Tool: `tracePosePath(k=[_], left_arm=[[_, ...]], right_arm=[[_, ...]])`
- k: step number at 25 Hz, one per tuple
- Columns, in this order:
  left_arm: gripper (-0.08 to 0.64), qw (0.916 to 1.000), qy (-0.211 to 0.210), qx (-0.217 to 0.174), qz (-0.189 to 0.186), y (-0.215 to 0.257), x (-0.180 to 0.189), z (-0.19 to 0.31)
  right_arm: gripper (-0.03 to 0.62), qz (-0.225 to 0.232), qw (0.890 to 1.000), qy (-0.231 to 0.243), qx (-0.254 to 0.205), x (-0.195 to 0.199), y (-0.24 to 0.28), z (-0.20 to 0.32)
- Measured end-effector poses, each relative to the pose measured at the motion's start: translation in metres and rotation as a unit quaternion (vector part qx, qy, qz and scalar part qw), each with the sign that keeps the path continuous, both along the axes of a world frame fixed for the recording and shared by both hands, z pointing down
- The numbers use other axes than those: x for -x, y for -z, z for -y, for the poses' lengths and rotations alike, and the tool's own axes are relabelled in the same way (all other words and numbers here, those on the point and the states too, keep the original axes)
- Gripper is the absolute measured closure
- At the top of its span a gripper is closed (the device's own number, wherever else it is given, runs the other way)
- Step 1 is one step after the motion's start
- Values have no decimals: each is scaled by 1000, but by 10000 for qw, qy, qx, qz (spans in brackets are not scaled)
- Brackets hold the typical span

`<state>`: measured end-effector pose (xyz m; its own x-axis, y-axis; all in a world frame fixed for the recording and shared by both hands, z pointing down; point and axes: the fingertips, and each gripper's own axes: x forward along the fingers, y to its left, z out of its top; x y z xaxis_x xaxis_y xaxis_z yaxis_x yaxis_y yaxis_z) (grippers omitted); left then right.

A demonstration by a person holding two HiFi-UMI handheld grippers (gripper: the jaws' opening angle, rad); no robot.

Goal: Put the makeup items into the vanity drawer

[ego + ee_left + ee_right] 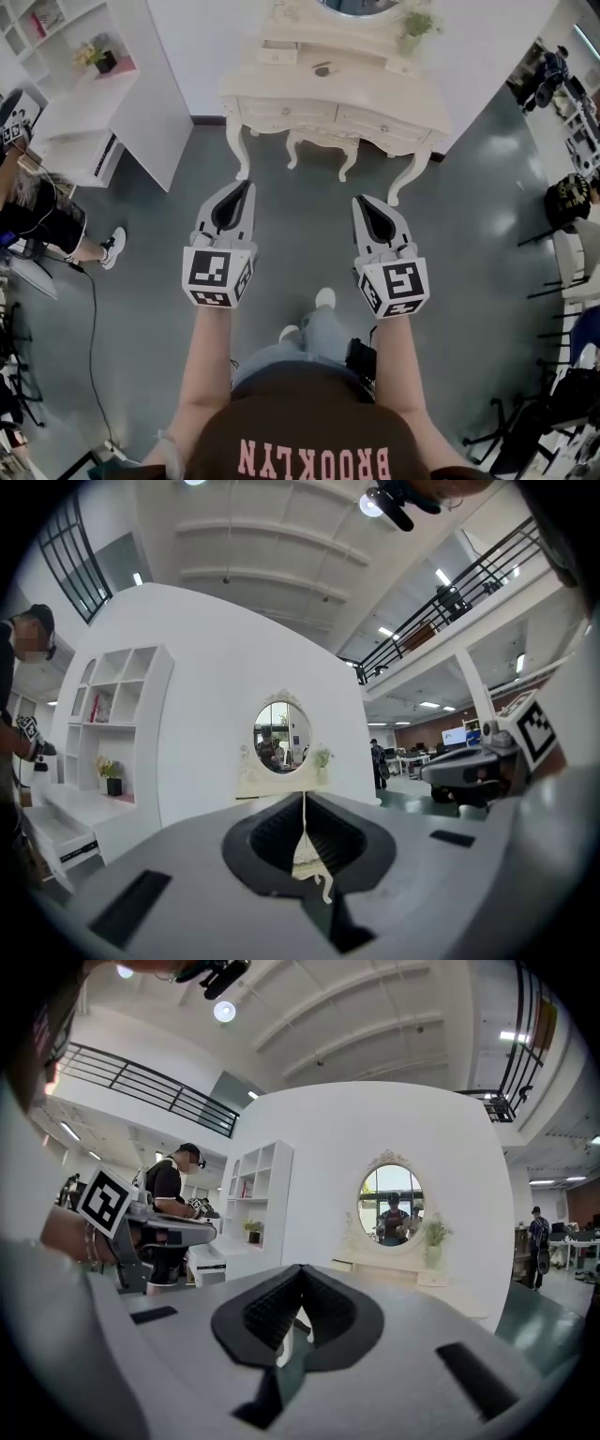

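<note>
Head view: the cream vanity [333, 103] stands ahead, well apart from both grippers, with a white shelf unit [94, 103] to its left. Its two drawers [286, 111] are closed, and small makeup items [322, 68] lie on top. The left gripper [247, 186] and right gripper [360, 200] each have jaws together, empty. Only the gripper views show the whole oval mirror [281, 735].

A glossy grey floor [291, 202] is spreading underfoot. At twelve o'clock a cream carved vanity table [375, 94] is standing against a curved white wall [487, 37]; at ten o'clock a white open-shelf cabinet [75, 112] is sitting. A round ceiling lamp [223, 1011] is glowing overhead.
</note>
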<state>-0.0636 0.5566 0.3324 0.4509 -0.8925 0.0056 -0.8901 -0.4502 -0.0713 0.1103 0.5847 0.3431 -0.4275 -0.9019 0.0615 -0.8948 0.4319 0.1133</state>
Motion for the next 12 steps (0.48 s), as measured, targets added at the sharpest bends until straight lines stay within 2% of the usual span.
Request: tracePosePath(k=[6,12], left_arm=[[552,9999,117,10,-2,-5,1,59],[552,9999,156,-8,0,-6,-19,144]], right_arm=[[594,32,9999,122,-20,-2,-4,68],[594,70,9996,255,-7,-15,-7,160]])
